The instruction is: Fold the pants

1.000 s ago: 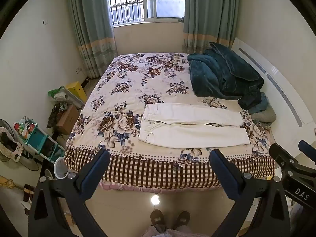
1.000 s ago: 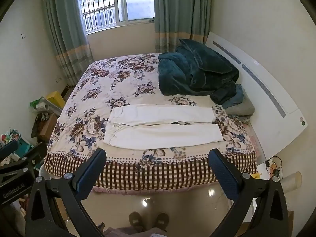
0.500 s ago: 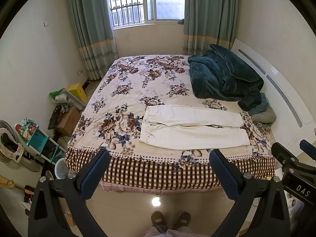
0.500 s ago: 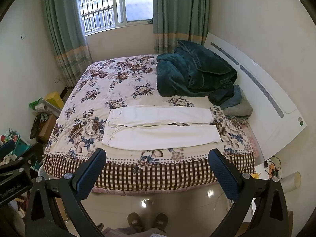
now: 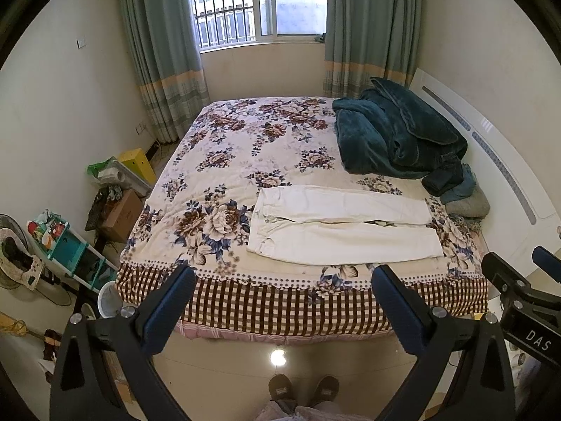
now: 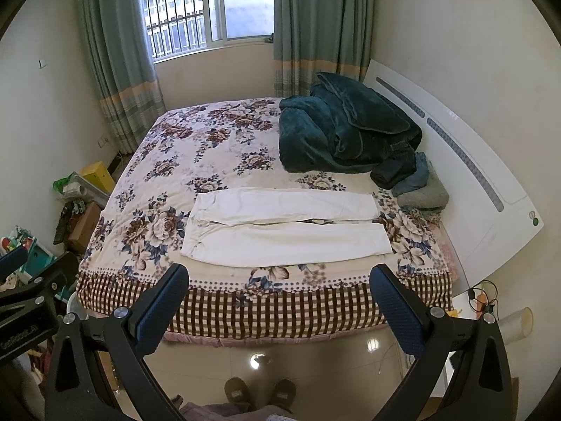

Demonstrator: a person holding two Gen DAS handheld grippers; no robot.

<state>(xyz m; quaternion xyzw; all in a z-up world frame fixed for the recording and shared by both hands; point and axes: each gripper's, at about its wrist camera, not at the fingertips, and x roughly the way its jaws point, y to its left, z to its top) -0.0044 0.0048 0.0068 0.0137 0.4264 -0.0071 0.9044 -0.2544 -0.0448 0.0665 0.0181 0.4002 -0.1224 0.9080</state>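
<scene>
White pants [image 5: 342,224] lie flat near the front edge of a floral bed [image 5: 245,147], waist to the left and both legs stretched to the right. They also show in the right wrist view [image 6: 284,228]. My left gripper [image 5: 282,282] is open and empty, held well back from the bed, above the floor. My right gripper [image 6: 278,280] is open and empty, also back from the bed. The right gripper's body shows at the right edge of the left wrist view [image 5: 519,298].
A dark teal blanket [image 5: 392,137] and folded clothes [image 5: 459,189] are piled at the bed's right end by the white headboard [image 5: 505,175]. Boxes and a teal shelf [image 5: 66,245] crowd the floor at left. My slippered feet [image 5: 303,389] stand on the tiled floor.
Both grippers have tilted slightly, so the bed sits a little lower in each view. The pants have not moved and both grippers stay open.
</scene>
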